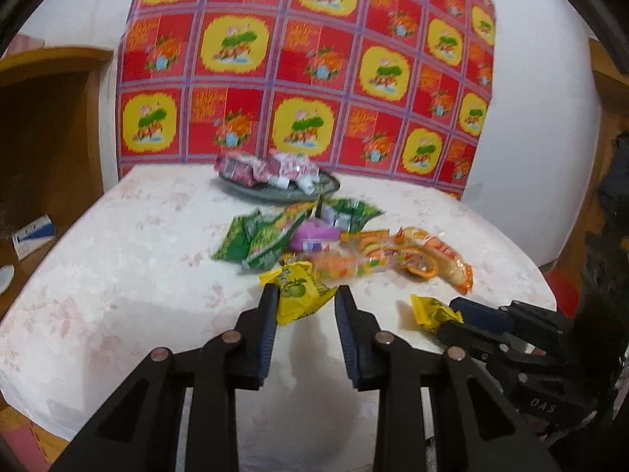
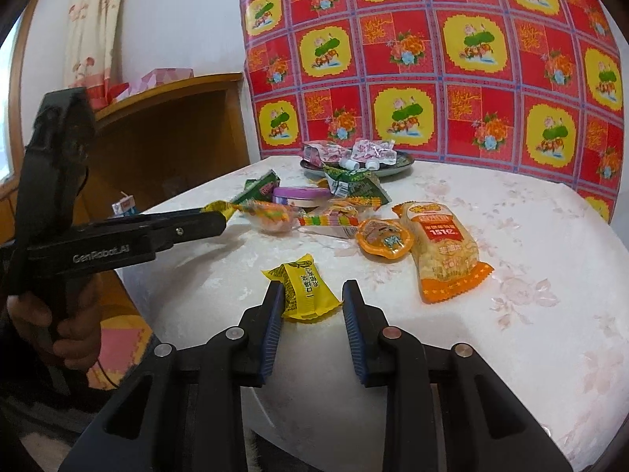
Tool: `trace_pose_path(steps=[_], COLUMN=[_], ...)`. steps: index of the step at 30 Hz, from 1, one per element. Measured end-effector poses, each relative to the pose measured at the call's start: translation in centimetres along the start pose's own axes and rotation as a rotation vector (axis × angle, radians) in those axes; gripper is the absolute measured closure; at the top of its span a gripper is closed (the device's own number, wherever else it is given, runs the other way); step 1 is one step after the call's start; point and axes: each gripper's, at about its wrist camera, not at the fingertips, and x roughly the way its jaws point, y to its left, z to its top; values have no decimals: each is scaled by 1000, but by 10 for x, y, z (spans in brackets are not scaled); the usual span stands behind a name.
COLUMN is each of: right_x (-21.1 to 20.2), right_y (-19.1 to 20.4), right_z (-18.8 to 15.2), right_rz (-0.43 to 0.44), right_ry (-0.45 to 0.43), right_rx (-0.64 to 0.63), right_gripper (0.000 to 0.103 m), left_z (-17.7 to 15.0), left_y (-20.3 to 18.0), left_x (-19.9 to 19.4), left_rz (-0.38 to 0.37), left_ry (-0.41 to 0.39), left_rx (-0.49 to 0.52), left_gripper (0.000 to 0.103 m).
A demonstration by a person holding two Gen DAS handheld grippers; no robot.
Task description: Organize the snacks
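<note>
Snack packets lie scattered on a white round table [image 1: 118, 275]. My left gripper [image 1: 304, 295] is open, its jaws on either side of a yellow packet [image 1: 300, 289]. My right gripper [image 2: 312, 295] is open around a second yellow packet [image 2: 304, 291], which also shows in the left wrist view [image 1: 432, 310]. Beyond lie green packets [image 1: 259, 236], a purple tub [image 1: 314, 236], orange packets [image 2: 444, 247] and a dark plate [image 2: 401, 167] holding pink wrapped snacks [image 2: 369, 151].
A red and yellow patterned cloth [image 1: 298, 63] hangs behind the table. A wooden shelf unit [image 2: 165, 133] stands at the left. The table edge curves close below both grippers.
</note>
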Motion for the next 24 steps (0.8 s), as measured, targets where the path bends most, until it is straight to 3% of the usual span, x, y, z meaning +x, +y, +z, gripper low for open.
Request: trace_pose_path(steps=[8, 12, 16, 24], right_x=[-15, -16, -9, 32], right_y=[-1, -10, -19, -28], right_z=[32, 64, 100, 153], right_rz=[-24, -13, 19, 0], right_ry=[-59, -61, -33, 47], right_rx=[-24, -36, -48, -134], right_gripper=[72, 72, 72, 72], left_z=[24, 51, 76, 121], left_y=[9, 23, 32, 31], left_x=[-15, -10, 1, 42], left_rz=[8, -26, -5, 8], left_ry=[-53, -22, 3, 81], left_rx=[21, -3, 14, 167], left_gripper=[73, 73, 73, 73])
